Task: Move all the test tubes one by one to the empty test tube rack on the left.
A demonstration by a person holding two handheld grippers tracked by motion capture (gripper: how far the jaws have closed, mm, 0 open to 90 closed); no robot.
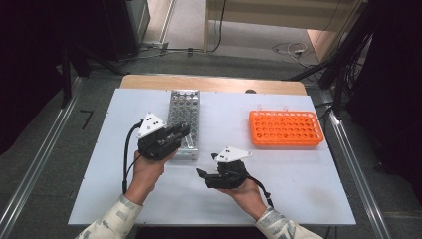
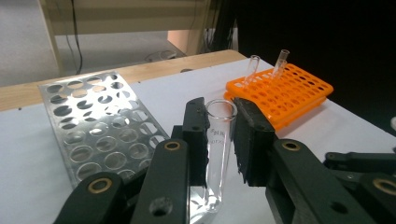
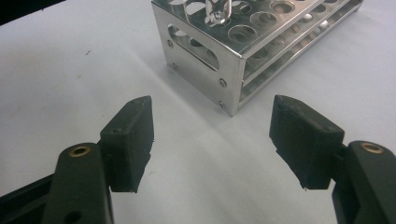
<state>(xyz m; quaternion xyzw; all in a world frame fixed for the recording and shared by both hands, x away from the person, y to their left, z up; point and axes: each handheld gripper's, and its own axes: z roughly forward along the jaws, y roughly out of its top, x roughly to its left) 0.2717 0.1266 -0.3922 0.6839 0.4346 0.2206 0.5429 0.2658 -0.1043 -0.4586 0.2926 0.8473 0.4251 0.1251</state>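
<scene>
In the high view the left gripper (image 1: 180,132) hangs over the metal rack (image 1: 184,119), nearer it than the right gripper (image 1: 203,174); in the left gripper view its jaws clamp a glass tube (image 2: 218,149), upright, open mouth uppermost, rack holes beside it; in the right gripper view the jaws stand apart, empty, facing the rack's near corner.

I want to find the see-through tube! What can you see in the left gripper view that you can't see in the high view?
Left gripper view: a clear glass tube pinched upright between the left gripper pads, and two more tubes standing in the orange rack.

High view: the person's two hands, the right gripper with its jaws apart holding nothing, and the floor around the table.

Both: the silver metal rack, the orange rack and the white tabletop.
</scene>
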